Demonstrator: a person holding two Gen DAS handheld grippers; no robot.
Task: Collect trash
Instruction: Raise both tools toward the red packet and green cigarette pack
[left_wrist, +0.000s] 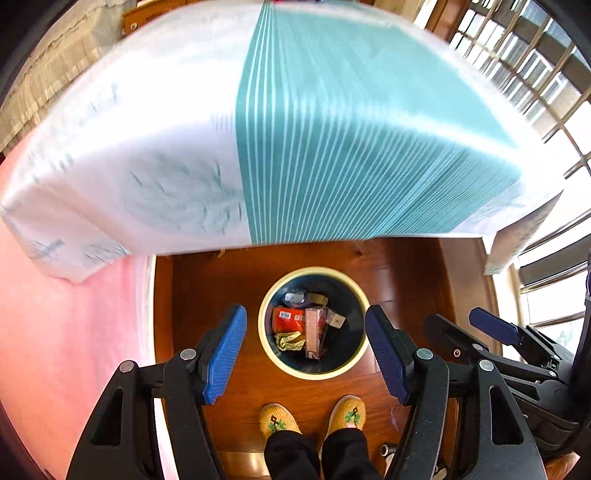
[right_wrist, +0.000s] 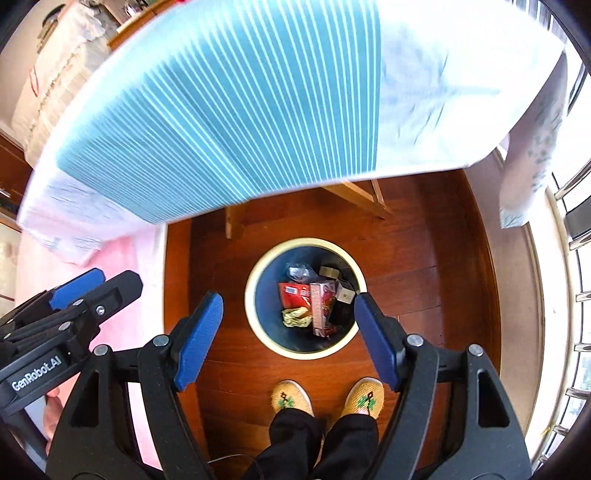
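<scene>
I note the striped bench (left_wrist: 332, 129) blurred and cut off above, while my left claw (left_wrist: 306, 354) and right claw (right_wrist: 288, 339) both hang wide open, empty, angled steeply down over the floor bin (right_wrist: 258, 314) holding the trash (right_wrist: 314, 302).

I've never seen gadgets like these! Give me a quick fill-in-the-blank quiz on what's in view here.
1. The round bin stands on a wooden ____.
2. Both the left gripper and the right gripper have their jaws ____, holding nothing.
3. The person's slippers are ____ in colour.
4. The red packet lies ____ the bin.

Missing words: floor; open; yellow; inside
</scene>
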